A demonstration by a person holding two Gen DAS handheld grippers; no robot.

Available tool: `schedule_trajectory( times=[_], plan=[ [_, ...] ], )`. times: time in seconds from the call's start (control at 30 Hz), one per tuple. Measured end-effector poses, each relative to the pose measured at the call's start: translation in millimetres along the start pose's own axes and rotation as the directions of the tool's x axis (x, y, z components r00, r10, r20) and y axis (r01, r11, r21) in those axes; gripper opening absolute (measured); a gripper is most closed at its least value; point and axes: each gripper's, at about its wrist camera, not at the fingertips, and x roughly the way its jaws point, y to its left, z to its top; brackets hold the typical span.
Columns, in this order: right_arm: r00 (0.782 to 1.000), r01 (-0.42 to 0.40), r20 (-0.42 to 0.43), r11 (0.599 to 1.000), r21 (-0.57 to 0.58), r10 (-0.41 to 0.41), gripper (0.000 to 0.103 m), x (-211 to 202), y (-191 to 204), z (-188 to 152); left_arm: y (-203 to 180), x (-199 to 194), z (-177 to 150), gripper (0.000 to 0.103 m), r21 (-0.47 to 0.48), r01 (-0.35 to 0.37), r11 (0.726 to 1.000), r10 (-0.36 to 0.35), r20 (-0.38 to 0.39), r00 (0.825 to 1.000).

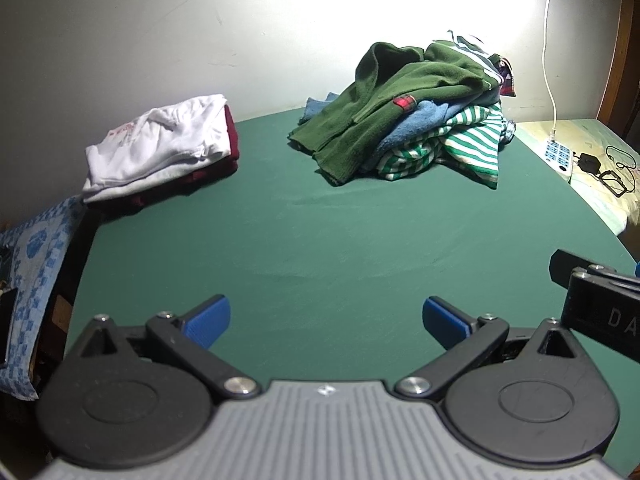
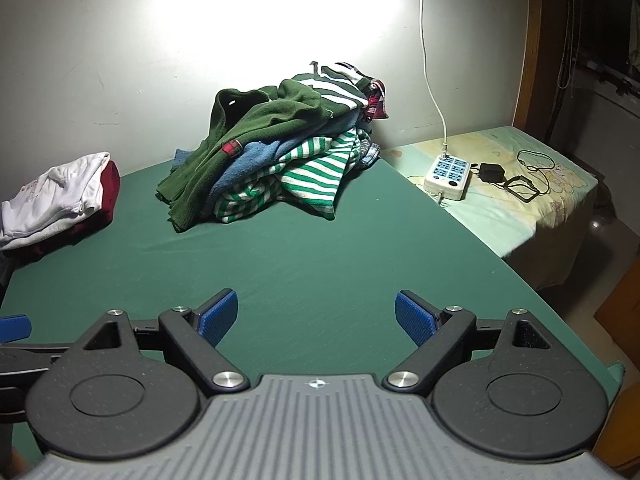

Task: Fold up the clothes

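A heap of unfolded clothes (image 1: 412, 120) (image 2: 276, 152) lies at the back of the green table (image 1: 320, 248) (image 2: 300, 264), against the wall. On top is a dark green fleece (image 1: 400, 92) (image 2: 256, 124), over a blue garment and a green-and-white striped shirt (image 1: 460, 144) (image 2: 312, 172). At the back left sits a folded stack (image 1: 160, 148) (image 2: 56, 200), white on top of dark red. My left gripper (image 1: 326, 320) and my right gripper (image 2: 316, 316) both hover open over bare green cloth near the front, well short of the heap, nothing between their blue pads.
A white power strip (image 2: 446, 176) (image 1: 558, 156) with a white cable, a black adapter (image 2: 492, 172) and wires lie on a pale patterned cover to the right. A blue-and-white patterned cloth (image 1: 36, 264) hangs off the left side. The right gripper's body (image 1: 600, 304) shows at the left view's right edge.
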Motion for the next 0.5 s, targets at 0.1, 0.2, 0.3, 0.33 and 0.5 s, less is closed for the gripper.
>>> schedule_trajectory(
  times=[0.1,0.2,0.3,0.33,0.5],
  plan=[
    [1.000,0.003,-0.005,1.000,-0.002,-0.003,0.088,2.0,-2.3,1.2,-4.4,3.5,1.6,0.103,0.000,0.000,1.000,0.000,-0.007,1.000],
    [1.000,0.001,-0.008,1.000,-0.001,-0.001,0.088,4.3,-5.8,3.2,-8.8,6.3,4.6,0.103,0.001,-0.004,1.000,0.004,-0.013,1.000],
    [1.000,-0.002,-0.010,1.000,0.000,0.002,0.088,6.7,-9.2,4.8,-13.1,8.4,5.4,0.103,0.004,-0.006,1.000,0.006,-0.016,1.000],
    [1.000,-0.003,-0.011,1.000,0.001,0.003,0.088,7.6,-10.1,5.1,-14.7,9.2,5.1,0.103,0.005,-0.007,1.000,0.007,-0.016,1.000],
    [1.000,-0.004,-0.016,1.000,-0.005,0.004,0.088,11.7,-15.5,7.4,-20.4,12.3,8.9,0.103,0.006,-0.009,1.000,0.009,-0.023,1.000]
  ],
)
